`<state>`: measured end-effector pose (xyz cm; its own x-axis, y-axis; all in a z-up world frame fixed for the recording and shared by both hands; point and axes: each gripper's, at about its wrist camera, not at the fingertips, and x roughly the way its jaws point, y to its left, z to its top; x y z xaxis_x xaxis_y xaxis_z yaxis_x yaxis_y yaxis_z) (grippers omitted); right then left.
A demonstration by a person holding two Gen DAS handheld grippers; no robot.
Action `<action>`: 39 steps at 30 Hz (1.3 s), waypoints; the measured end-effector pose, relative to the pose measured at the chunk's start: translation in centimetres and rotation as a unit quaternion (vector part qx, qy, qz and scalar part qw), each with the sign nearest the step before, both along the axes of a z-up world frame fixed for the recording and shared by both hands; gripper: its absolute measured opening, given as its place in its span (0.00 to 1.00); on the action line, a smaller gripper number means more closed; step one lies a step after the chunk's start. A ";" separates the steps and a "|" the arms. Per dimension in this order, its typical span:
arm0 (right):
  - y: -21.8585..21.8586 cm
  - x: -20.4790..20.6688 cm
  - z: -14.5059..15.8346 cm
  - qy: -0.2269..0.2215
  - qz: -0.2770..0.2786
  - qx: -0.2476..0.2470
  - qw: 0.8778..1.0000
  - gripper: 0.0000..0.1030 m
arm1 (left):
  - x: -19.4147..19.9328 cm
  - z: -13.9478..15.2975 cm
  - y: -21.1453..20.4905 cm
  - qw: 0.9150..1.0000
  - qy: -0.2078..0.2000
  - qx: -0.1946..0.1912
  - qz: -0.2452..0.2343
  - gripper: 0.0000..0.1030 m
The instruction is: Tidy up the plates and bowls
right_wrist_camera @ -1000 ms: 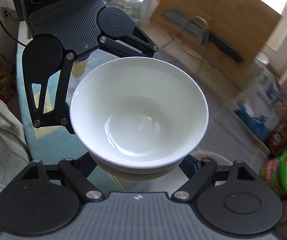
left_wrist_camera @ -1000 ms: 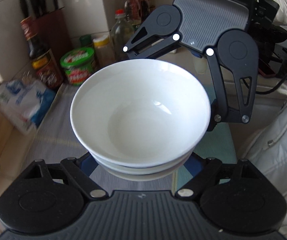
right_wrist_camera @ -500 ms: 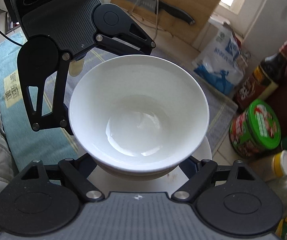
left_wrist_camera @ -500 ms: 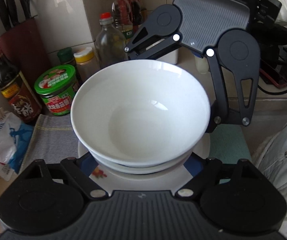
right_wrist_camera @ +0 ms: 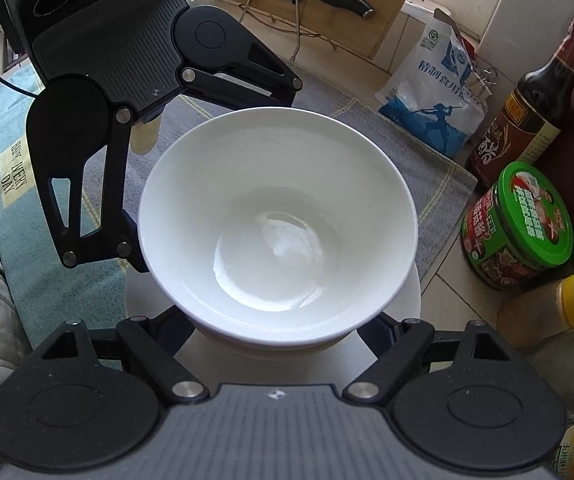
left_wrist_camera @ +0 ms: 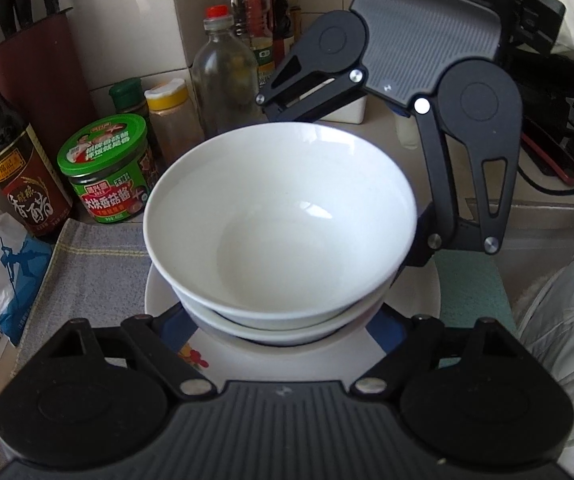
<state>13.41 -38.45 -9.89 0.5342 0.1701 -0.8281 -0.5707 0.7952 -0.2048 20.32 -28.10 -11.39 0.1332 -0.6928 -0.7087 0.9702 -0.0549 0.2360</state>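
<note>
The stacked bowls point(left_wrist_camera: 283, 220) hung directly over the plate point(left_wrist_camera: 159, 292), gripped from opposite sides by both grippers' fingers point(left_wrist_camera: 175, 320), neither nearer.

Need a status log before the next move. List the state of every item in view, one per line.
Stacked white ceramic bowls: upright, empty, nested, over the plate.
White plate with blue and red pattern: flat on the grey cloth.
Left gripper: jaws around the bowls.
Right gripper: jaws around the bowls.
Green-lidded jar: closed, upright.
Clear red-capped bottle: capped, upright.
</note>
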 end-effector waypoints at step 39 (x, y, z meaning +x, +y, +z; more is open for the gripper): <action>11.6 -12.3 4.0 -0.178 -0.564 0.091 0.801 1.00 | -8.1 6.6 15.3 0.899 0.040 -0.184 0.394 0.99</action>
